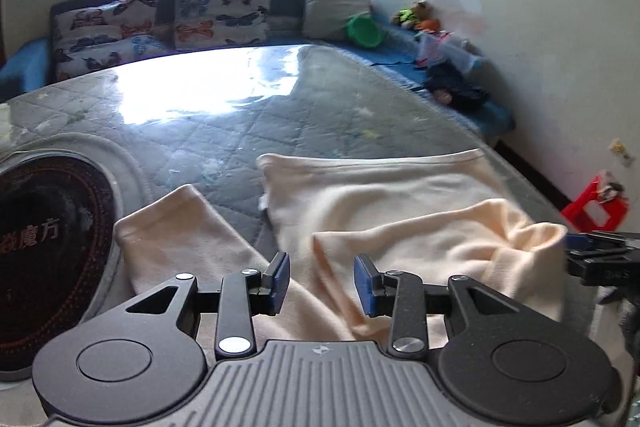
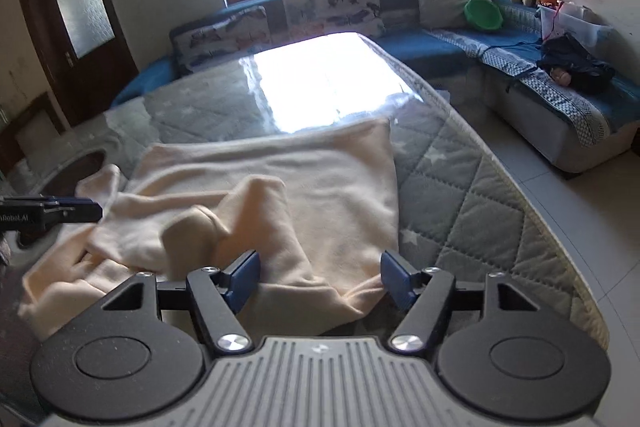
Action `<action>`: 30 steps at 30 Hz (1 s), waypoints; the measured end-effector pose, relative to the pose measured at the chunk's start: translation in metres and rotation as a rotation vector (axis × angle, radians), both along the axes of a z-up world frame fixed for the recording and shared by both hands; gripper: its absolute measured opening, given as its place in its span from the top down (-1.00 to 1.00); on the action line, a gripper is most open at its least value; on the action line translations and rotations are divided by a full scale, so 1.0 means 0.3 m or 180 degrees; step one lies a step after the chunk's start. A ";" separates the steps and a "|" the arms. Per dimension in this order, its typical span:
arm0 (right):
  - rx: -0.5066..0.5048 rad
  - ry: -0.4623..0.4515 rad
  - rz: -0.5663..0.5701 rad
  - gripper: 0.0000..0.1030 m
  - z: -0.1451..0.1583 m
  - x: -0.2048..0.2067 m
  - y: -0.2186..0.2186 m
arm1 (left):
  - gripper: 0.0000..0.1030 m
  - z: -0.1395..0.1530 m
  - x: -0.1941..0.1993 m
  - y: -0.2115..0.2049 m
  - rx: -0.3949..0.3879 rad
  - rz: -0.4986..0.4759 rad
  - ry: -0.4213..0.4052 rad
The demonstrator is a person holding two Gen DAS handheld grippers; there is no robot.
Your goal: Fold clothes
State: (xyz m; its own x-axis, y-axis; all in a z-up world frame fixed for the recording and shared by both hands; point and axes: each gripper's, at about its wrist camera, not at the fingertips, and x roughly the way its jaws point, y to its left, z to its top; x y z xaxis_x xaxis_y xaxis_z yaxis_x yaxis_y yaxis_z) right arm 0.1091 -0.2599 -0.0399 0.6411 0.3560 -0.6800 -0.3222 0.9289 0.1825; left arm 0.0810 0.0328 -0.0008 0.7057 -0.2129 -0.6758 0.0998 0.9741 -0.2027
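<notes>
Quilted tabletop (image 1: 224, 123) under clear film carries the cream garment (image 1: 400, 203), partly flattened, one sleeve bunched.
Left wrist view: left tool (image 1: 322, 281) open above cloth; induction plate (image 1: 48, 247) bounds the left side. Right wrist view: right tool (image 2: 320, 277) open astride the near hem; tabletop edge close right. Judged mid-fold; the bunched sleeve needs gripping and smoothing.

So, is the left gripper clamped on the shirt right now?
No, the left gripper is open, its blue pads spread apart above the cream shirt with nothing pinched between them.

cream top (image 2: 320, 187) | rumpled, partly spread | sleeve (image 1: 176, 235) out left
</notes>
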 end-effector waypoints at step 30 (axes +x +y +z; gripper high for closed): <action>-0.0333 -0.0094 0.1321 -0.55 -0.013 0.072 0.647 | 0.76 -0.045 -0.127 0.388 0.0373 0.1216 -0.0049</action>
